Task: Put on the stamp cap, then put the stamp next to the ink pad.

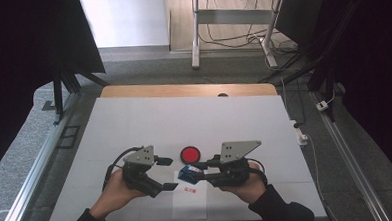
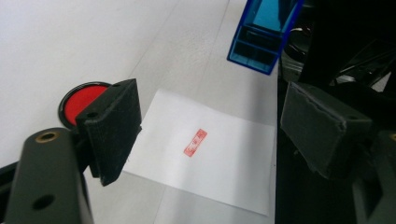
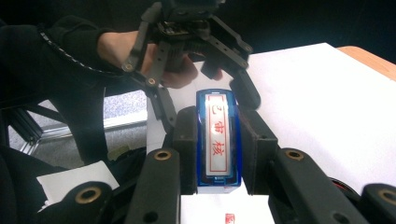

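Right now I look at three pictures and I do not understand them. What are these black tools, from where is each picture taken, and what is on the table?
A person sits at a table covered in white and holds a hand tool in each hand. Each tool is a gripper with two black jaws. The high view comes from a camera above, looking down. The other two come from a small camera riding on each gripper.

On the table lie a sheet of white paper bearing a red stamp mark, and beyond it a round red ink pad.

The right gripper is shut on a blue stamp, held above the paper. The left gripper is open over the paper and holds nothing.
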Demonstrator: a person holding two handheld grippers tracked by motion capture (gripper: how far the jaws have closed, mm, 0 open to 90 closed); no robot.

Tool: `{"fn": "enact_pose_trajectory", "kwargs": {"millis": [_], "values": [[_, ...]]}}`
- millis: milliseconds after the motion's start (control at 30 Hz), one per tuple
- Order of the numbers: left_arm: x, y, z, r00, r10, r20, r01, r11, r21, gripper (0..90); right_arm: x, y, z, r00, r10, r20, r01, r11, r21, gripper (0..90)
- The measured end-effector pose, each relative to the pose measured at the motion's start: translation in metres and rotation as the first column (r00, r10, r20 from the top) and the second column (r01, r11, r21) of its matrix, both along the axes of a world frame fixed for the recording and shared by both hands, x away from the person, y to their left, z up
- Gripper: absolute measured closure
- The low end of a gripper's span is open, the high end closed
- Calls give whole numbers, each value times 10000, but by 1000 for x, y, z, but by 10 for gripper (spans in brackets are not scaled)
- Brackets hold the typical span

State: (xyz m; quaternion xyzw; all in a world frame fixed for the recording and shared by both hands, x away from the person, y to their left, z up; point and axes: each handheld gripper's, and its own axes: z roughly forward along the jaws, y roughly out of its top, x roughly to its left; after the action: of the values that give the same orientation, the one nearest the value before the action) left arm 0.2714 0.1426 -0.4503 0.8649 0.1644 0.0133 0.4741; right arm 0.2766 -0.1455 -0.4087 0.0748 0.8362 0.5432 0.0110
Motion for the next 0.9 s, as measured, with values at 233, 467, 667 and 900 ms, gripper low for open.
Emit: {"fn": "enact_pose_trajectory", "kwargs": {"millis": [233, 467, 667, 900], "values": [[-7, 11, 1, 9988, 464, -174, -463, 9989, 90, 150, 1, -2, 0, 9996, -278, 26, 278, 9996, -56, 712], [-16, 22, 3, 9942, 1047, -252, -1042, 9944, 201, 68, 3, -5, 0, 9981, -608, 67, 609, 9980, -180, 712], [-23, 35, 2, 9865, 1566, -468, -1567, 9876, 25, 31, 4, -8, 0, 9955, -944, 75, 946, 9952, -243, 712], [-32, 49, -2, 9731, 2233, -562, -2232, 9747, 84, 6, 6, -12, 0, 9923, -1223, 172, 1230, 9913, -467, 712]]}}
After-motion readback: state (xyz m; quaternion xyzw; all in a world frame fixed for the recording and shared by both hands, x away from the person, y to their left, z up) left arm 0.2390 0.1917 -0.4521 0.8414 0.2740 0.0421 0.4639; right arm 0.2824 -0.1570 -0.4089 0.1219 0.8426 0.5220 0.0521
